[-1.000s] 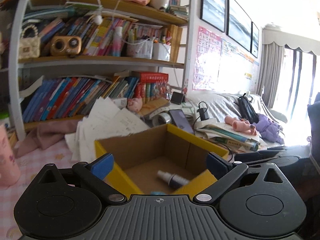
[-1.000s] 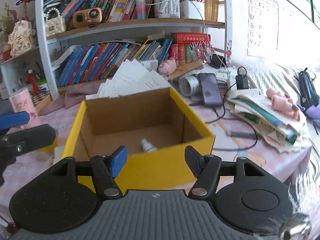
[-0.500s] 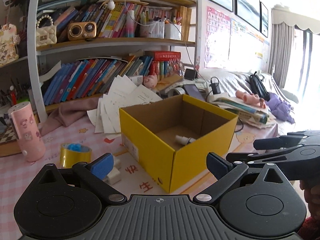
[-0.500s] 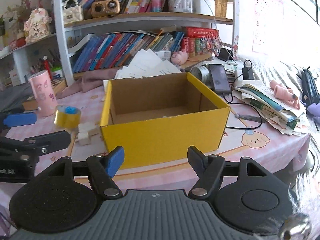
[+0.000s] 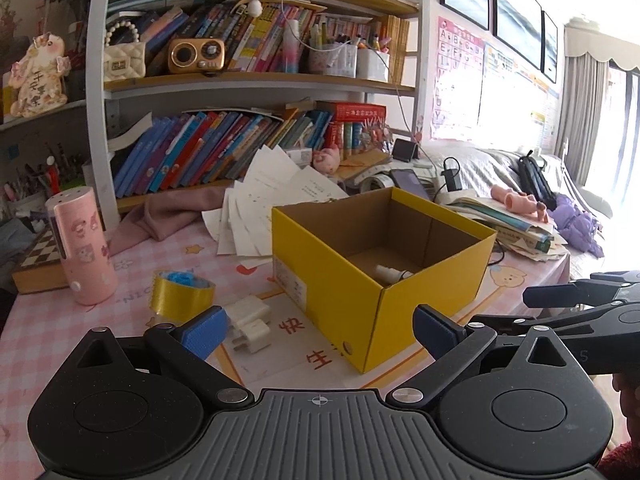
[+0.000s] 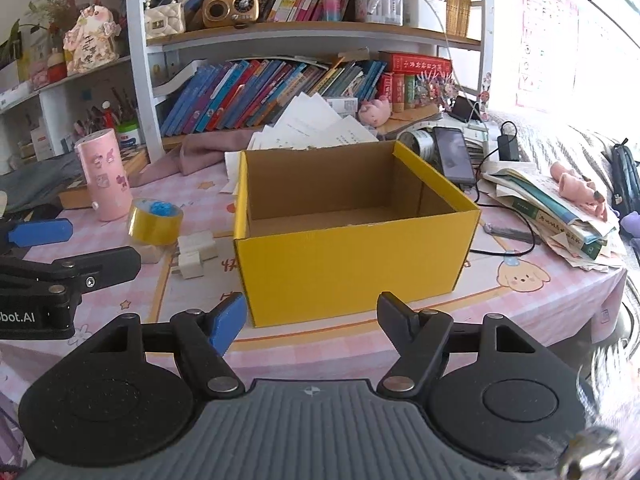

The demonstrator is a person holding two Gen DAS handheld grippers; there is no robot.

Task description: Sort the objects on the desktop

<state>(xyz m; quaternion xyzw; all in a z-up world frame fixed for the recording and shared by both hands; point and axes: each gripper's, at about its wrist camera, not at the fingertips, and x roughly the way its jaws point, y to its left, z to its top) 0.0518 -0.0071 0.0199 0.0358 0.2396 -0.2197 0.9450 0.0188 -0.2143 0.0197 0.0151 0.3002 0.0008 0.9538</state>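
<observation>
Pink checked cloth covered the desk (image 6: pixel 360 344), with crammed bookshelves (image 5: pixel 248 80) rising behind it. At the far left stood a pink cylinder (image 5: pixel 82 250) with cartoon stickers, upright in front of a chessboard box whose far end ran out of sight. Just right of it lay a roll of gold tape (image 5: pixel 182 294) with something blue and crumpled in its core; I could not tell what. Two white plug adapters (image 5: pixel 250 322) lay close together beside the roll, between it and the box.

The left gripper (image 5: pixel 320 330) hung above the near edge of the desk with its blue pads well apart and nothing between them. Beyond it, mid-desk, sat the yellow cardboard box (image 5: pixel 340 280), open-topped, plain brown inside, with a pale label on one side wall. A small white bottle (image 5: pixel 390 272) lay on its side on the box floor; the near wall cut off its far end in the left view, and hid it entirely in the right view. Loose white papers (image 5: pixel 280 184) fanned out behind the box, partly covered by it.

The right gripper (image 6: pixel 312 318) also faced the box; its jaws had just been opening, stood about half apart, and held nothing. Farther right a dark phone (image 6: pixel 452 154) lay on a heap of books and papers (image 6: pixel 552 204), and window glare washed out the far right.
</observation>
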